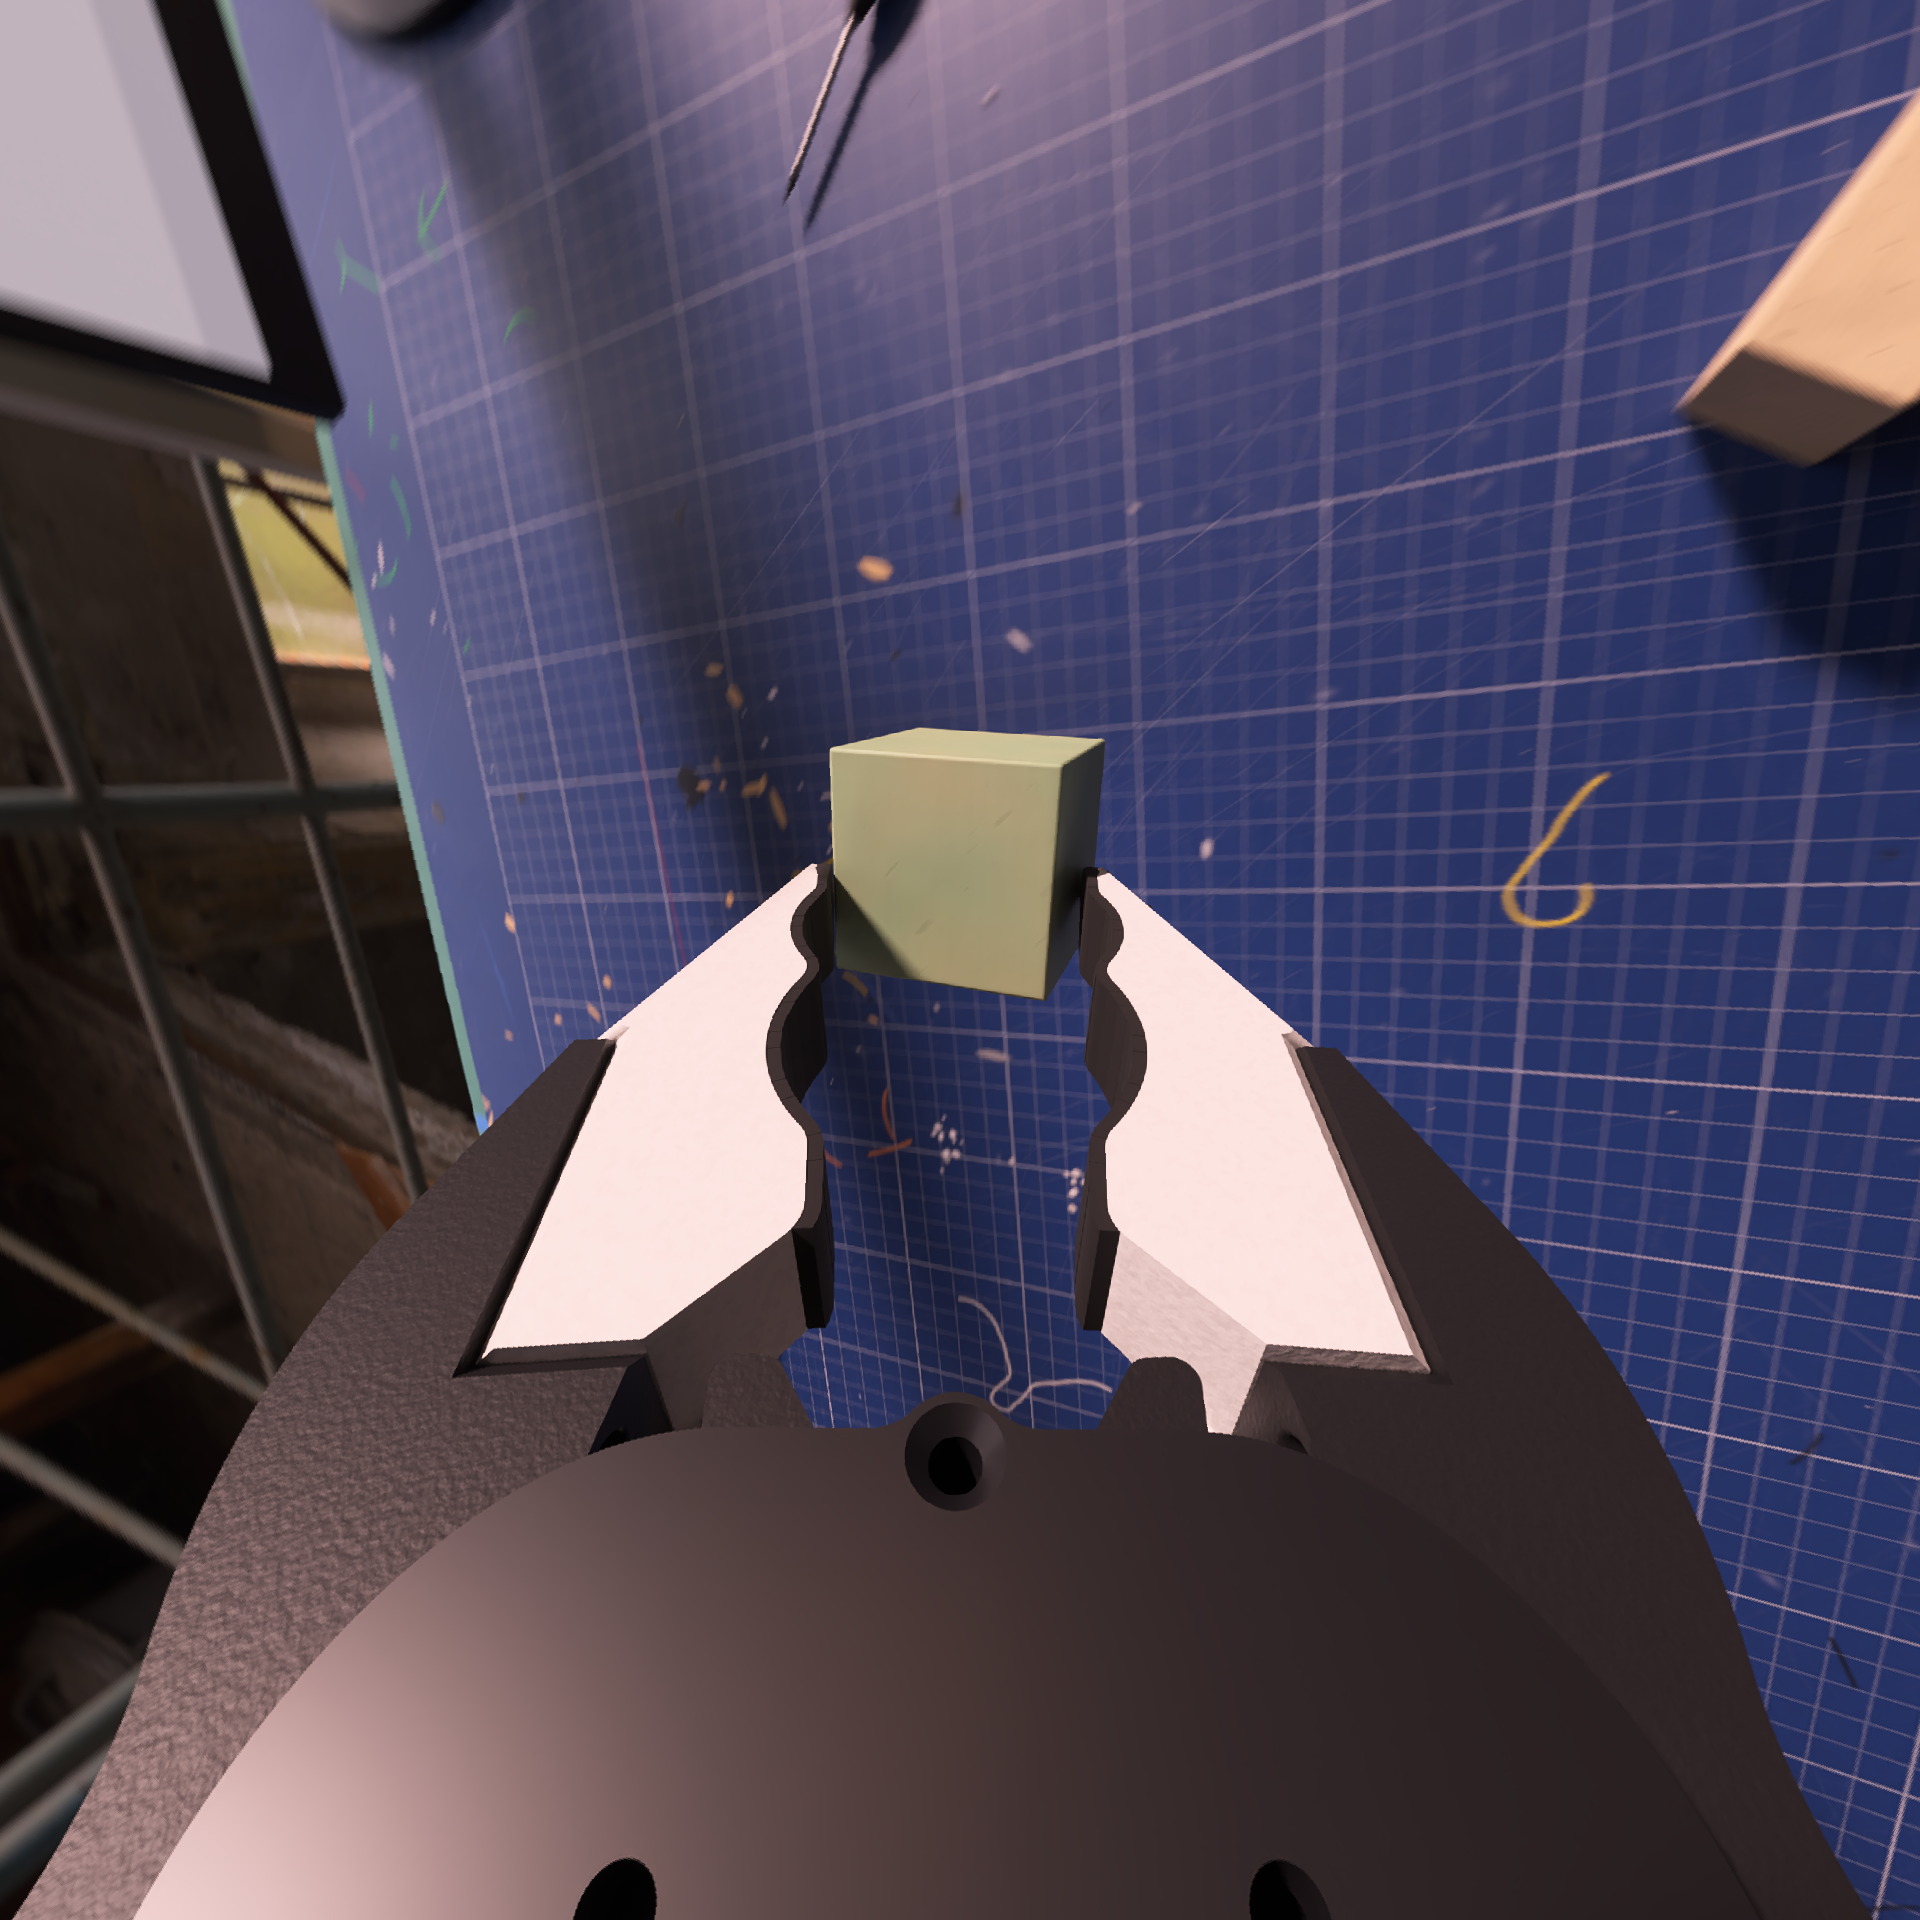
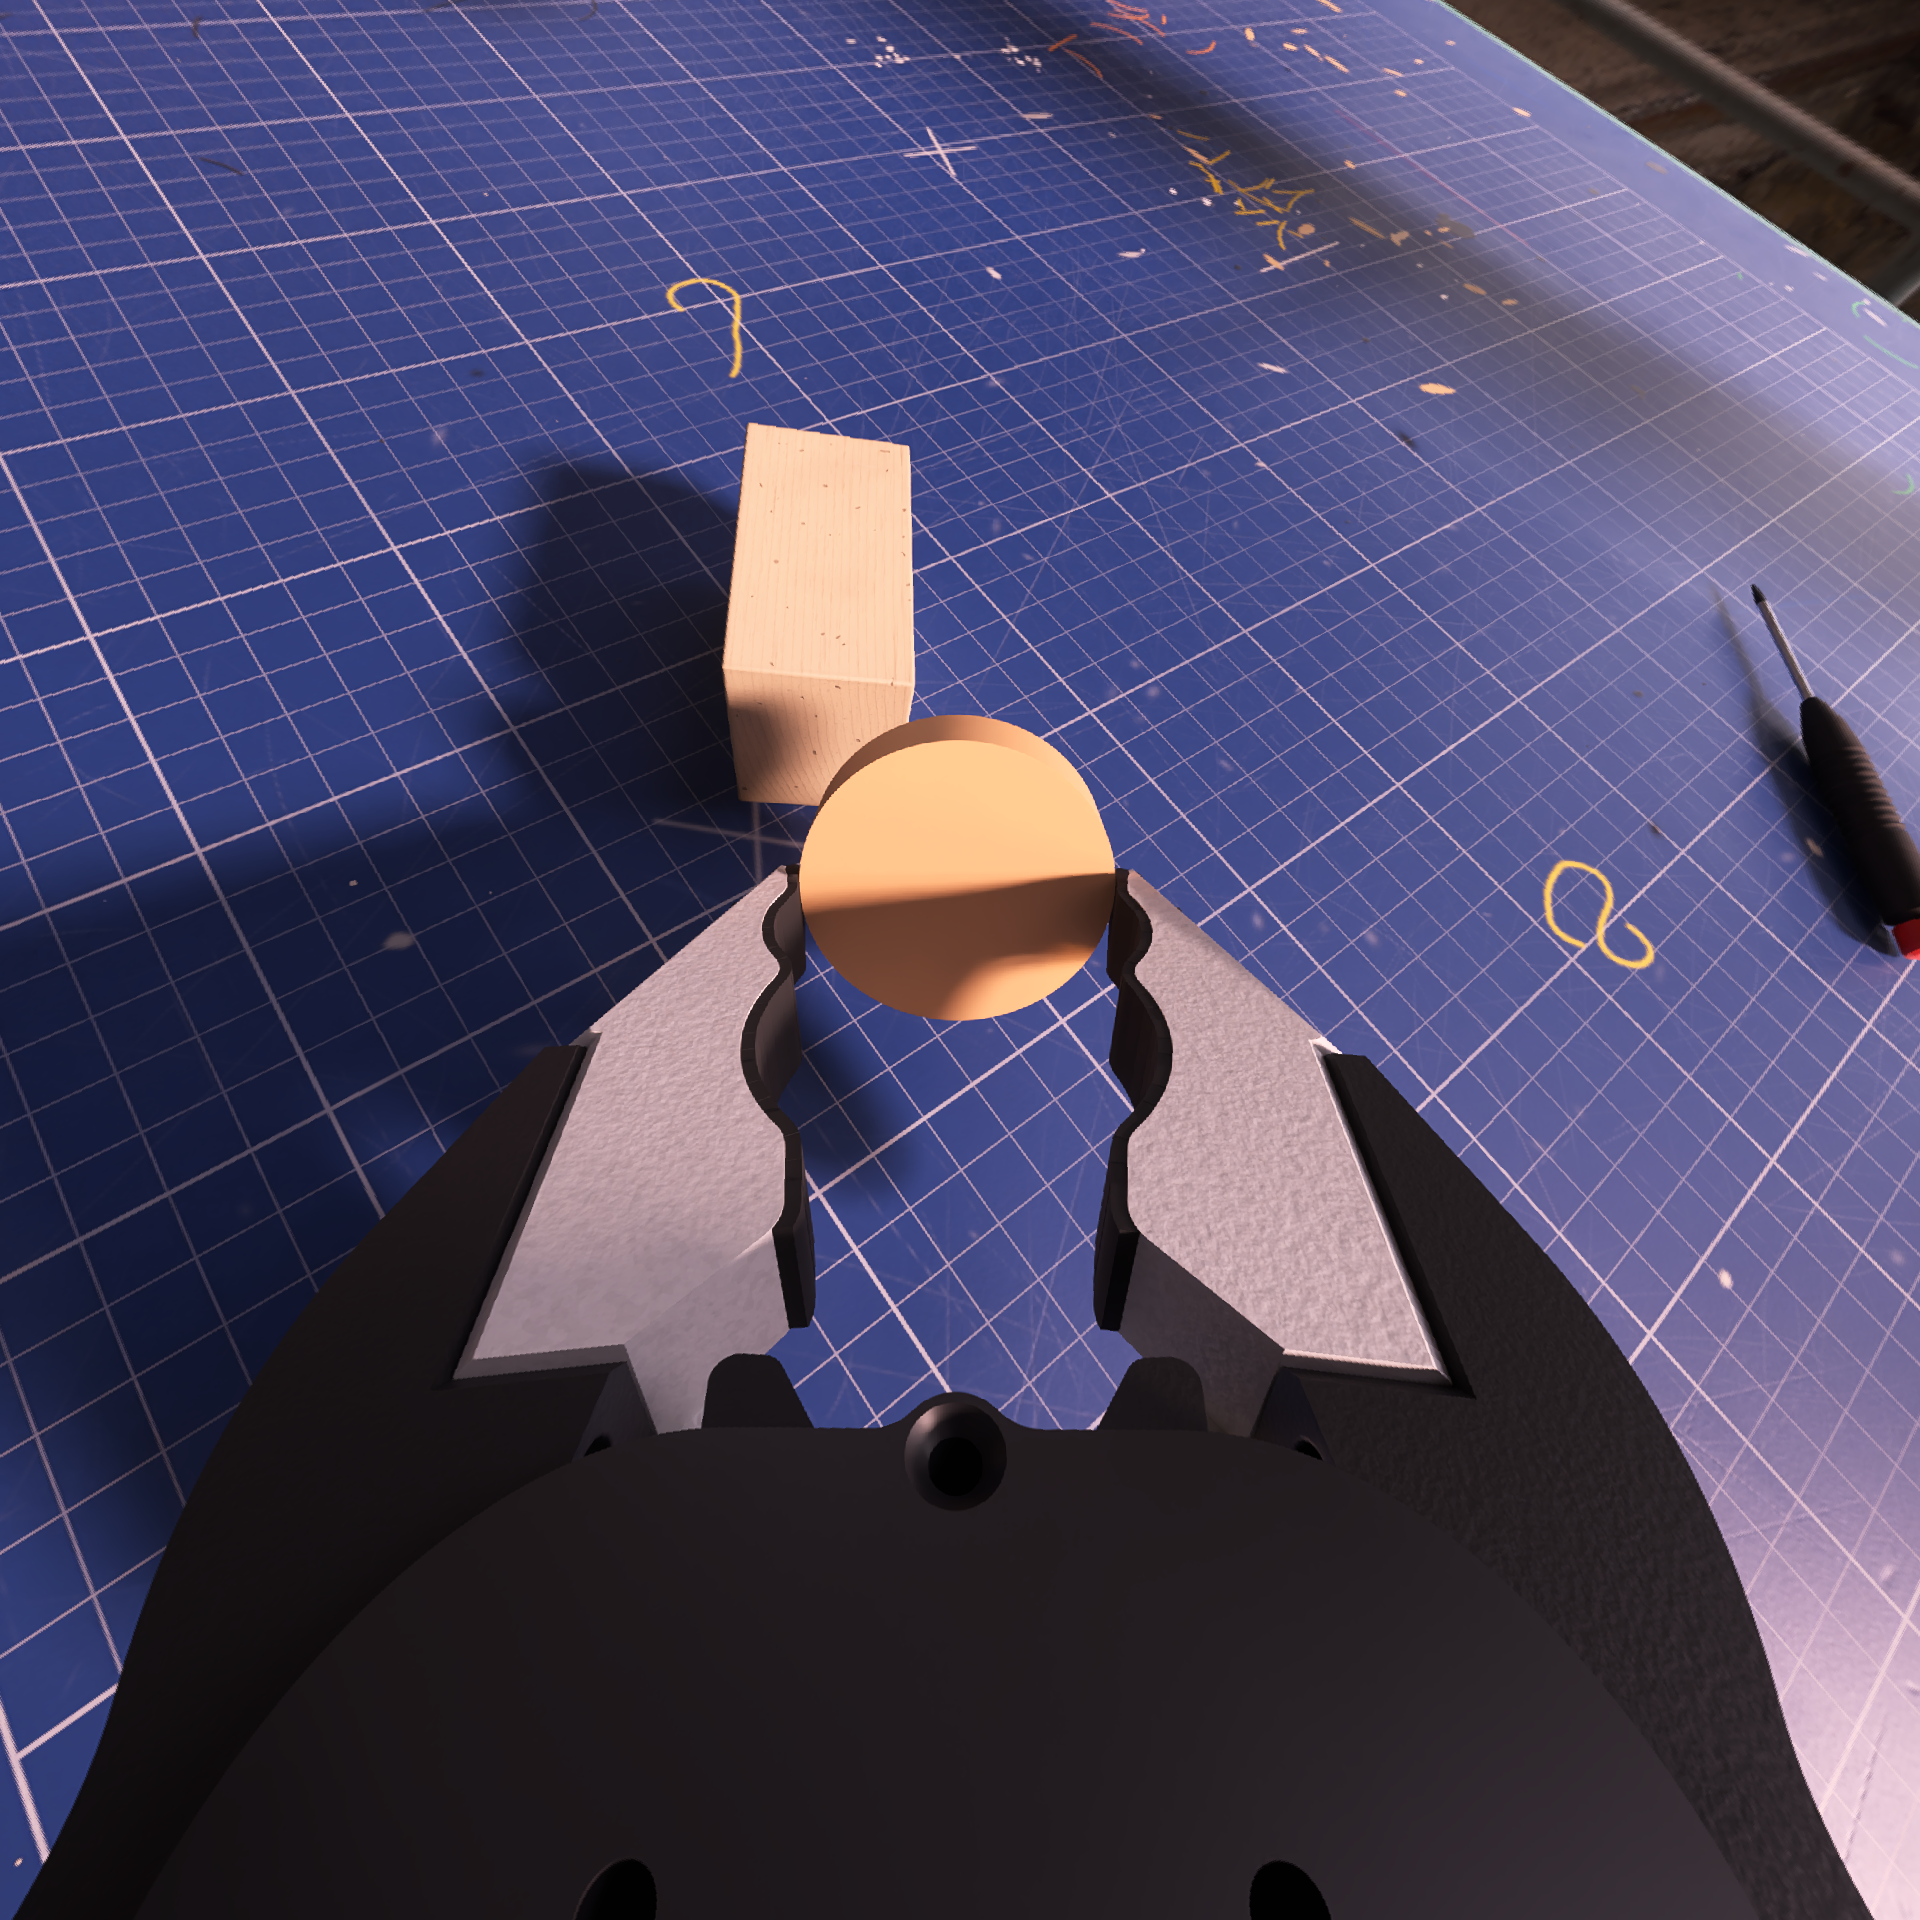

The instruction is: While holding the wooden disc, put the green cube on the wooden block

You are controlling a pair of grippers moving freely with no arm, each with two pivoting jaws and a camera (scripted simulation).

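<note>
My left gripper [image 1: 956, 883] is shut on the green cube [image 1: 951, 857] and holds it above the blue cutting mat [image 1: 1247, 623]. The pale wooden block [image 1: 1829, 312] lies at the upper right of the left wrist view, far from the cube. My right gripper [image 2: 956, 894] is shut on the round wooden disc [image 2: 956, 873], held by its rim above the mat. In the right wrist view the wooden block [image 2: 821, 582] lies flat on the mat just beyond the disc, a little to the left, with its top bare.
A black screwdriver [image 2: 1839, 790] with a red end lies on the mat at the right. Its tip [image 1: 831, 94] shows at the top of the left wrist view. A black-framed panel [image 1: 125, 187] stands at the mat's left edge [image 1: 416, 810].
</note>
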